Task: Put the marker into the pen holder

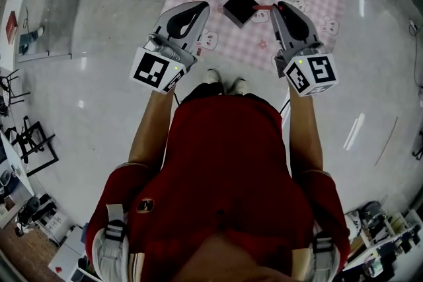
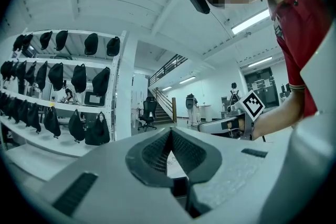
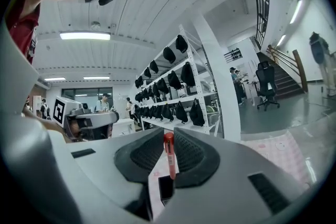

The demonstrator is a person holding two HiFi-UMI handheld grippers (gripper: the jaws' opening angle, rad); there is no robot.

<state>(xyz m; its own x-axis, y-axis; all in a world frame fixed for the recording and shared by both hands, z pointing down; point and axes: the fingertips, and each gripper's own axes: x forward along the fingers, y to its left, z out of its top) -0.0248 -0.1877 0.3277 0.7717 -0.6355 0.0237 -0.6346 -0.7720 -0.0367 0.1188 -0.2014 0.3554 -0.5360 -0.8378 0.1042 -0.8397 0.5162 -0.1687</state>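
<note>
The right claw [image 1: 283, 10] grips the red marker [image 3: 169, 157]; best tip it upright over the black pen holder [image 1: 239, 8] before releasing. The left claw [image 1: 198, 7] is closed, empty.

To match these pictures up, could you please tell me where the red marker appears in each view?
Head view: the marker lies at top centre, between the black pen holder and the right gripper.
Left gripper view: not in it.
Right gripper view: the marker stands at bottom centre, clamped between the jaws.
Shared landmark: the person's red shirt.
</note>
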